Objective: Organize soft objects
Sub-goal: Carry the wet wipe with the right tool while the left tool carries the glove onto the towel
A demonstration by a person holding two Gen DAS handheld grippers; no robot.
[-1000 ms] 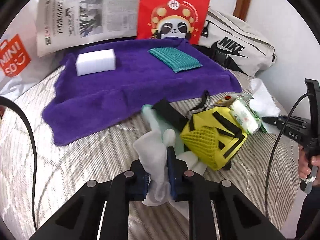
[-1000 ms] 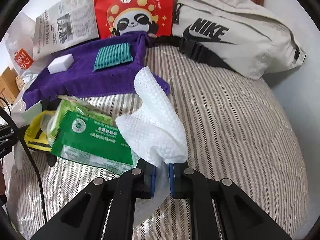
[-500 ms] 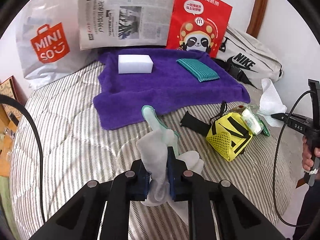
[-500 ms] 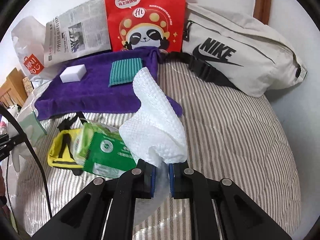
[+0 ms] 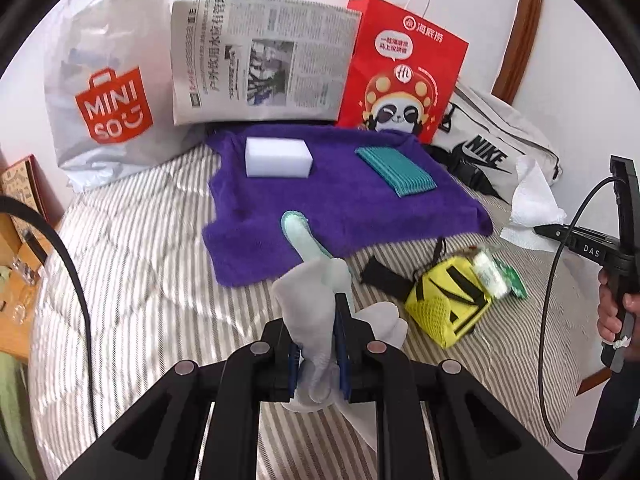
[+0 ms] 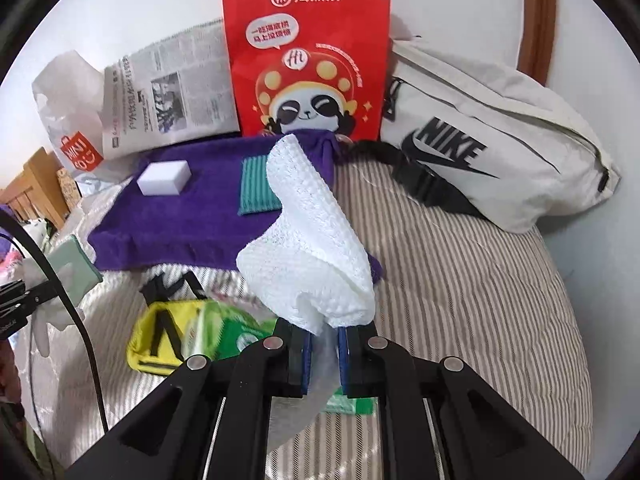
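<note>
Grippers both clamp: your left gripper [image 5: 318, 350] pinches a glove [image 5: 310, 300], your right gripper [image 6: 324, 354] a tissue [image 6: 308, 248], lower centre.

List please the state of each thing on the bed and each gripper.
left gripper: shut on the grey cloth
right gripper: shut on the white tissue
purple towel: spread flat
white sponge: lying on towel
teal cloth: folded on towel
yellow pouch: lying on bed
</note>
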